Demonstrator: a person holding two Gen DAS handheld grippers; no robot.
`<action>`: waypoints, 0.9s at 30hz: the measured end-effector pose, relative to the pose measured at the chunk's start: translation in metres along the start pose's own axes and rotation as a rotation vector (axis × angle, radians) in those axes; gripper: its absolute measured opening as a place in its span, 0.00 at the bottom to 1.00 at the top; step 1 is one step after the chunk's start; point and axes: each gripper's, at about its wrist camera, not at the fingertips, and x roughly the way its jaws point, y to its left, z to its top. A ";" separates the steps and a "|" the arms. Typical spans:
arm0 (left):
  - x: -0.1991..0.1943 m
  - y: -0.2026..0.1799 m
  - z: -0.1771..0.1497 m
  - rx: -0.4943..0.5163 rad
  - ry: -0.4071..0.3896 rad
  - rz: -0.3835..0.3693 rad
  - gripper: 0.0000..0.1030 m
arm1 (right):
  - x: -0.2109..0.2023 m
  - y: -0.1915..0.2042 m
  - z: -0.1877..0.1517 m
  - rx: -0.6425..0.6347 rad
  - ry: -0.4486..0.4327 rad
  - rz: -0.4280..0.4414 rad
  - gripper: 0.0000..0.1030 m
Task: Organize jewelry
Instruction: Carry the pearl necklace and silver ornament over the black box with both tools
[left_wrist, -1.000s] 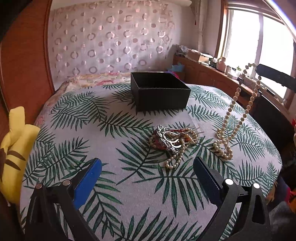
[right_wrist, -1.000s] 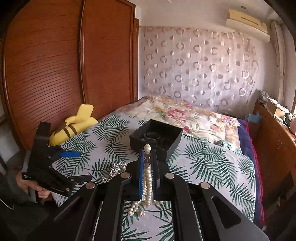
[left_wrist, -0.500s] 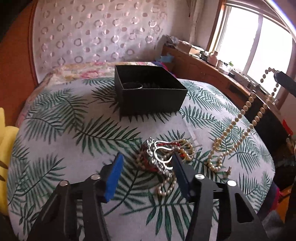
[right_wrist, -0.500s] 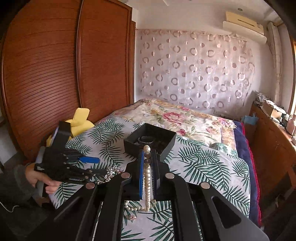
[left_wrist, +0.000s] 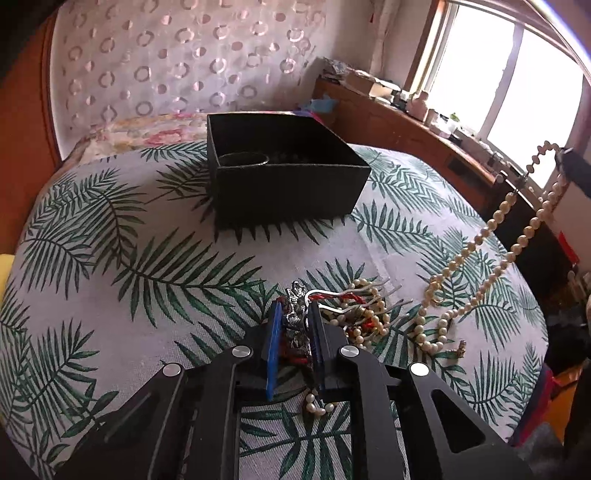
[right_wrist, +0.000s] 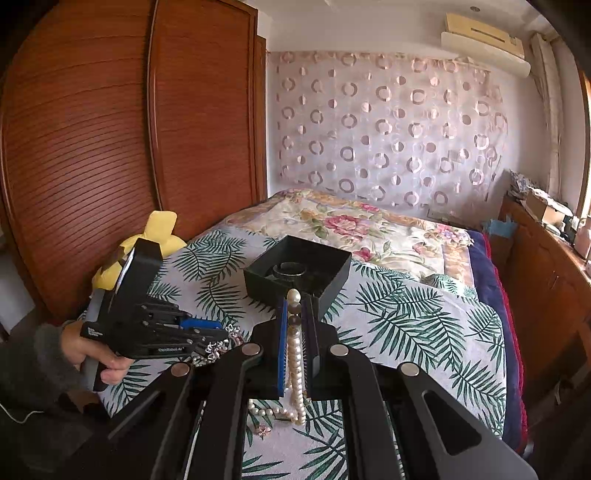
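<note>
On the bed (left_wrist: 110, 266), covered with a palm-leaf cloth, the left gripper (left_wrist: 294, 325) has just been closing its fingers (left_wrist: 273, 343) and they now stand nearly together, pinching the silver ornament (left_wrist: 296, 314) at the near edge of the jewelry pile (left_wrist: 354, 314). The pile is a tangle of pearls, red cord and pale wire, lying on the cloth just right of the fingers. A few loose pearls (left_wrist: 317, 404) lie under the gripper body.

The right gripper (right_wrist: 296, 325) is clamped tight on a pearl necklace (right_wrist: 295, 354). The strand runs up between its blue-padded fingers (right_wrist: 282, 347), and its lower end trails on the cloth. From the left wrist view the same necklace (left_wrist: 495, 236) hangs in a long loop from upper right down to the bed, its bottom coiled near the pile.

The black box (left_wrist: 280, 173) sits open further back on the bed, well apart from the pile, with a dark ring-shaped piece (left_wrist: 243, 159) inside at its left side. A hand (right_wrist: 92, 354) grips the left gripper's handle, and a yellow plush (right_wrist: 147, 236) lies at the bed's edge beside the wardrobe (right_wrist: 92, 147).
</note>
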 end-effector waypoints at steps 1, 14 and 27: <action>-0.001 0.001 0.000 -0.001 -0.003 0.000 0.12 | 0.000 0.000 0.000 0.001 0.001 0.000 0.08; -0.041 0.001 0.018 0.087 -0.103 0.124 0.07 | 0.003 0.001 -0.005 0.003 0.006 0.001 0.08; -0.071 0.016 0.045 0.054 -0.189 0.179 0.07 | -0.004 -0.003 0.014 -0.013 -0.048 0.000 0.08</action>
